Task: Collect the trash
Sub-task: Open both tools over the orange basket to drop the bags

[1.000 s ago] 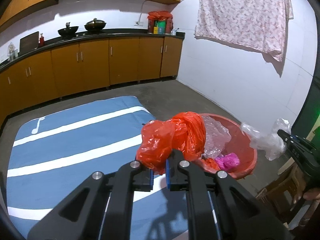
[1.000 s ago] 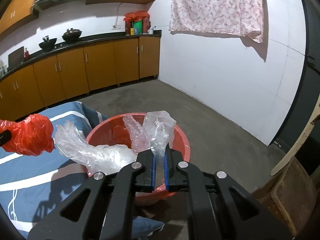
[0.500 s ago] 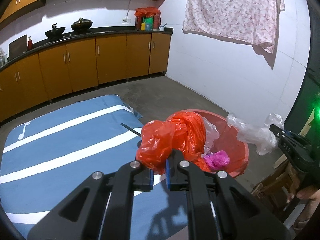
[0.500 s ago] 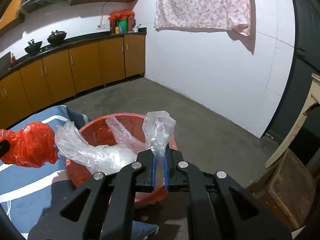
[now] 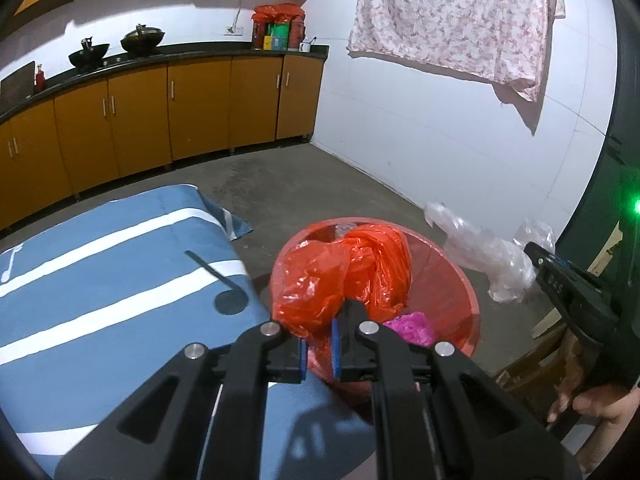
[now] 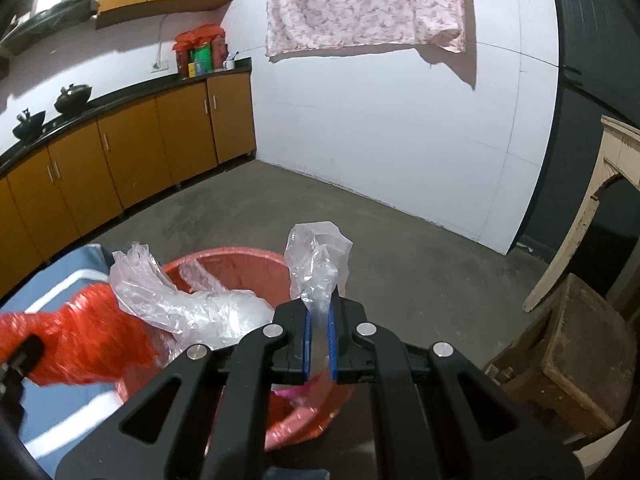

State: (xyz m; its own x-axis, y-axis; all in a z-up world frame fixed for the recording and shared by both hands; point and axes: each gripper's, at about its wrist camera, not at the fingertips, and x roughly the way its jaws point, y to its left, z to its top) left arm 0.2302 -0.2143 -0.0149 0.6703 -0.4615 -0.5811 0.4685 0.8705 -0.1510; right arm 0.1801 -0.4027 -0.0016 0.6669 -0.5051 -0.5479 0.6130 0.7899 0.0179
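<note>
A crumpled orange-red plastic bag (image 5: pixel 344 276) sits pinched between the left gripper's (image 5: pixel 320 340) jaws, over the round red plastic basin (image 5: pixel 460 280). The right gripper (image 6: pixel 318 334) clamps a clear crinkled plastic bag (image 6: pixel 316 264) above the basin's right rim.

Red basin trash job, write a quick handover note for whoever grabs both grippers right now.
Left gripper: shut on the red plastic bag, held over the red basin.
Right gripper: shut on the clear plastic bag, which hangs at the basin's right rim, partly over it.
Done: pink plastic and a clear bubble-wrap piece already lie in the basin.
Left: open each gripper to drop both bags in. The blue striped mat beside the basin shows no more trash from these views.
</note>
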